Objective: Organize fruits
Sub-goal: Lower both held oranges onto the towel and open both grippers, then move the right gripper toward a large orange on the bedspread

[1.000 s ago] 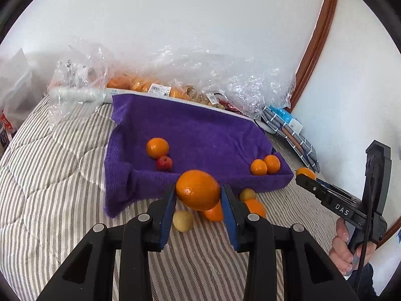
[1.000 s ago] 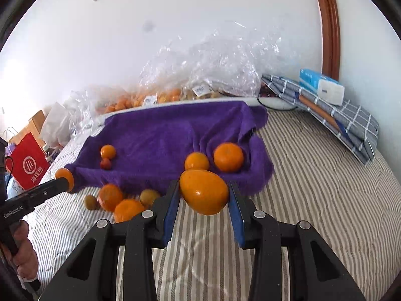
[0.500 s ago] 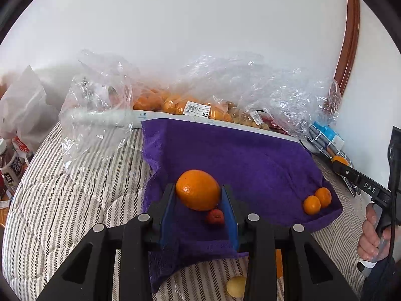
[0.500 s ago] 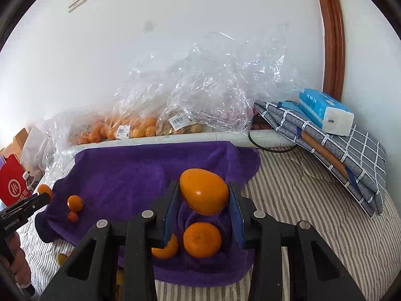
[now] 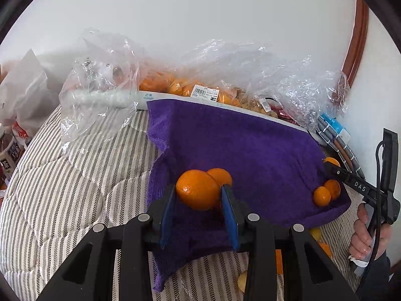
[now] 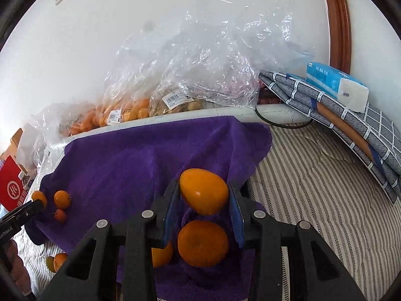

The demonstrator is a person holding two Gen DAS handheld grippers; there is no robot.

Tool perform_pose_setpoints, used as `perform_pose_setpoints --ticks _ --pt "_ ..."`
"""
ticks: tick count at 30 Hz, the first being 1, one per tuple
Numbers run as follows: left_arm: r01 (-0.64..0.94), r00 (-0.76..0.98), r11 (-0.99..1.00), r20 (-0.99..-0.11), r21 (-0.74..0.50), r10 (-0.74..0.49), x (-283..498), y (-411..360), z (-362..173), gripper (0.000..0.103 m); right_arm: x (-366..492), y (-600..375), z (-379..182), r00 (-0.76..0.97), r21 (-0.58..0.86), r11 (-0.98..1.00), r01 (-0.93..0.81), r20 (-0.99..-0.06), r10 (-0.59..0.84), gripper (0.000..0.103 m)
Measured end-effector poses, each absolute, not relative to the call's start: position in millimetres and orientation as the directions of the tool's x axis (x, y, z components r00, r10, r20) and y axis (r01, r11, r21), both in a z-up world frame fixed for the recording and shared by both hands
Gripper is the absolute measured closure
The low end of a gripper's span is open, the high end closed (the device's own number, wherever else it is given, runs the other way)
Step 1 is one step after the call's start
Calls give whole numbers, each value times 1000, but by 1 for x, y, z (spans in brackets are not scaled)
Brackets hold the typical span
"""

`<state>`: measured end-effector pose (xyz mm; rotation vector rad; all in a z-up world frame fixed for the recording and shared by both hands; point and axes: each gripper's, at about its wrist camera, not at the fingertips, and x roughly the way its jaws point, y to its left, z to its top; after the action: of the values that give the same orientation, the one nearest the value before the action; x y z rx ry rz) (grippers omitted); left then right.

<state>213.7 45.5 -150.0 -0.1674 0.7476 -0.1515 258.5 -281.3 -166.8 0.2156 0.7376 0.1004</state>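
Note:
My left gripper is shut on a round orange and holds it over the left part of the purple towel, just in front of another orange lying there. My right gripper is shut on an oval orange fruit above the towel's right end, over two oranges resting there. The right gripper also shows in the left wrist view at the right. Two small oranges lie on the towel's right side.
Clear plastic bags of fruit line the wall behind the towel. A folded checked cloth with a tissue pack lies at the right. Loose fruits sit on the striped bedding in front of the towel. A red bag stands at far left.
Both grippers have moved forward over the towel with their fruit still held. The left one has come up close to the orange lying on the towel; the right one hangs over two oranges.

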Motion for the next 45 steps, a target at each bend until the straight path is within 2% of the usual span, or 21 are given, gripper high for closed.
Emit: perform_pose_setpoints --ticks 7,12,16,22,25,30,37,40,45 --pt "73 724 984 -670 -164 -165 214 36 -151 68 258 -284 -173 712 243 970 2 -681 169 65" --pt "72 724 984 -670 -163 -164 213 37 -152 68 252 -287 -172 736 245 970 4 -657 163 65" --pt "71 727 987 -671 -142 -149 213 34 -151 68 245 -287 -167 755 241 970 3 -637 156 53" --pt "77 726 986 -669 -151 -159 212 33 -151 66 231 -284 -154 779 211 977 14 -615 121 47" --pt "82 729 983 -663 -162 -170 210 33 -149 60 219 -279 -147 774 195 981 11 -623 115 47" --pt "116 760 976 -617 -183 -205 200 31 -143 57 190 -266 -136 769 160 987 -6 -630 107 42" --pt "96 815 983 -554 -158 -168 180 34 -134 57 156 -251 -131 768 117 993 23 -638 57 42" --pt "79 821 983 -549 -165 -158 175 40 -133 57 150 -244 -138 730 138 990 -1 -676 95 42" --pt "63 813 983 -562 -171 -150 158 51 -140 53 136 -227 -150 689 193 978 -75 -699 190 50"
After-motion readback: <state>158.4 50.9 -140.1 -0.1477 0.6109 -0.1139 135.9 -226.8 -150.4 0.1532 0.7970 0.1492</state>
